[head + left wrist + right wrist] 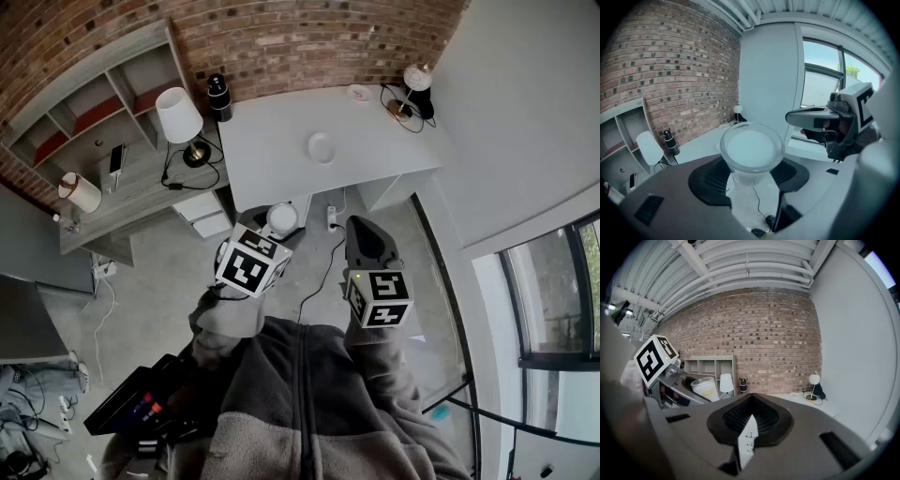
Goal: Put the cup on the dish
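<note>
A translucent white cup (282,218) sits between the jaws of my left gripper (272,231), which is shut on it below the rim. In the left gripper view the cup (752,149) fills the middle, with its mouth facing the camera. A small round white dish (322,147) lies on the white table (272,159), well ahead of both grippers. My right gripper (367,242) hangs to the right of the cup, over the floor. Its jaws (749,425) are shut with nothing between them. The right gripper view shows the held cup (705,387) off to its left.
A white-shaded lamp (181,117) and a black bottle (218,97) stand at the table's left end. A small globe lamp (413,82) and a small saucer (359,92) are at its far right. Grey shelves (103,103) line the brick wall. Cables (323,258) trail across the floor.
</note>
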### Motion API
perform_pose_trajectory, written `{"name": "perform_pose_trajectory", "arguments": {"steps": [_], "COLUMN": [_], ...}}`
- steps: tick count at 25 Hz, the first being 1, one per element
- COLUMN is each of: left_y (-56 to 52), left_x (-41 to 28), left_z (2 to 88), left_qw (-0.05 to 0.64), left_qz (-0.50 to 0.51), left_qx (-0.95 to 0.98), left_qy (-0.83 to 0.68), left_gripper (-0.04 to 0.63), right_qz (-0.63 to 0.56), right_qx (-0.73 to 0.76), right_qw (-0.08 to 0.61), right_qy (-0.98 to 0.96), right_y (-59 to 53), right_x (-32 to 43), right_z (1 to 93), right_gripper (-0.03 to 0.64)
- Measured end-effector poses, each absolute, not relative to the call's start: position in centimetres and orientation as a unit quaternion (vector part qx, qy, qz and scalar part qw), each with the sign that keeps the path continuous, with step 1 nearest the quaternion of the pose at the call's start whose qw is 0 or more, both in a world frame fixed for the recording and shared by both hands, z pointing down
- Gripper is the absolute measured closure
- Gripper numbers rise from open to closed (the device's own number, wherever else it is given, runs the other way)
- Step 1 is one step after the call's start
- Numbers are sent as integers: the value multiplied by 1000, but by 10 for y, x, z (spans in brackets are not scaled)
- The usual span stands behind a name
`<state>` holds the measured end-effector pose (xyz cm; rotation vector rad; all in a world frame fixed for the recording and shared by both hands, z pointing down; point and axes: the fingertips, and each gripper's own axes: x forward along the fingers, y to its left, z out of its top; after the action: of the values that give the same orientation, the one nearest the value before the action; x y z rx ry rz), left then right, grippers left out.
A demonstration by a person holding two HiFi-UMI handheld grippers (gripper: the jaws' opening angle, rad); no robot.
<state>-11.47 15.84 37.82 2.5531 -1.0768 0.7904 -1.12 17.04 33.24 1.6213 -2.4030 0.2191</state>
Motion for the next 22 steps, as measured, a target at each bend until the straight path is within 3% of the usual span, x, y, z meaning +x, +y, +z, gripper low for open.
{"name": "perform_pose_trajectory", "arguments": {"steps": [22], "left_y": [152], "left_x": [-110], "left_z": [382], "left_qw": [129], "left_qz": [276], "left_qx": [876], "left_qy": [-373], "left_gripper": [336], "right_qz": [68], "right_qx": [558], "right_qw": [113], "right_qy": [-820], "right_y": [163], "right_x": [-3], "right_z": [336], "right_gripper": [615]}}
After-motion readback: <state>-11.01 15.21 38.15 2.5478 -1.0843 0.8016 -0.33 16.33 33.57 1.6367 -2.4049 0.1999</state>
